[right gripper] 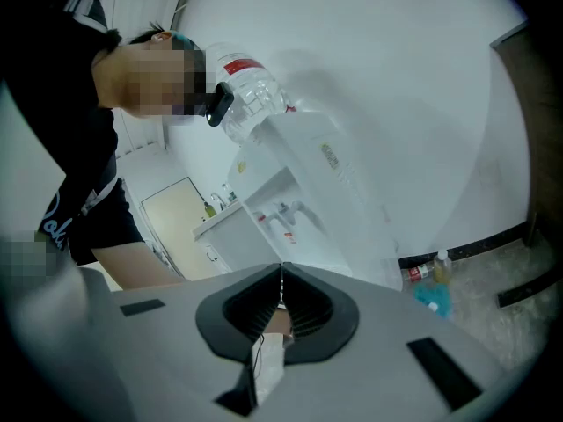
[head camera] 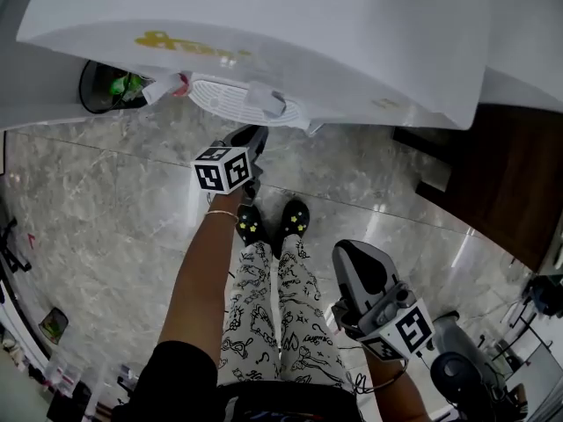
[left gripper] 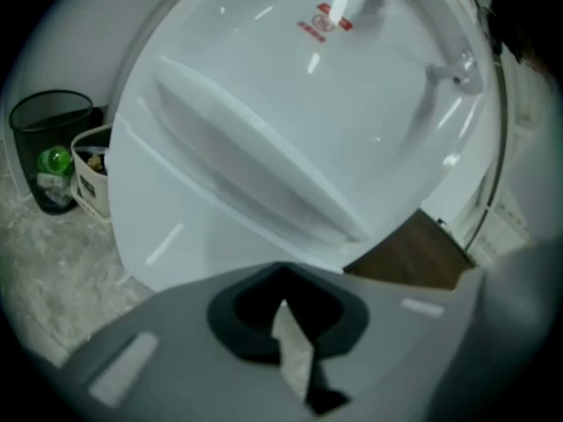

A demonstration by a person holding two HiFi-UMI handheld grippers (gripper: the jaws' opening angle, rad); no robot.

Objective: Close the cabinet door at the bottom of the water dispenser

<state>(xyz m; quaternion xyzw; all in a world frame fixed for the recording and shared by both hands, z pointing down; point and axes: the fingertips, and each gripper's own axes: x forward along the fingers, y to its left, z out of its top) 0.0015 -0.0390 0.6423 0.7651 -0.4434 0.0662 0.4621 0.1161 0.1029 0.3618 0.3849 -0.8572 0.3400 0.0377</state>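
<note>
The white water dispenser [head camera: 290, 33] fills the top of the head view, its drip tray [head camera: 242, 98] jutting toward me. In the left gripper view its lower cabinet door [left gripper: 176, 227] lies flush with the body below the tap recess, and no gap shows. My left gripper [head camera: 253, 134] points at the dispenser's front just under the tray, jaws shut and empty [left gripper: 283, 310]; whether it touches the door is hidden. My right gripper [head camera: 356, 258] hangs back by my right leg, shut on nothing [right gripper: 281, 281]. Its view shows the dispenser's taps [right gripper: 283, 211] and top bottle [right gripper: 251, 90] from the side.
A black waste bin [left gripper: 48, 148] with a green bottle stands left of the dispenser, a small box beside it. Dark wooden furniture [head camera: 501, 174] stands to the right. Small bottles [right gripper: 435, 271] sit on the marble floor by the wall. My feet [head camera: 273, 222] are close to the dispenser.
</note>
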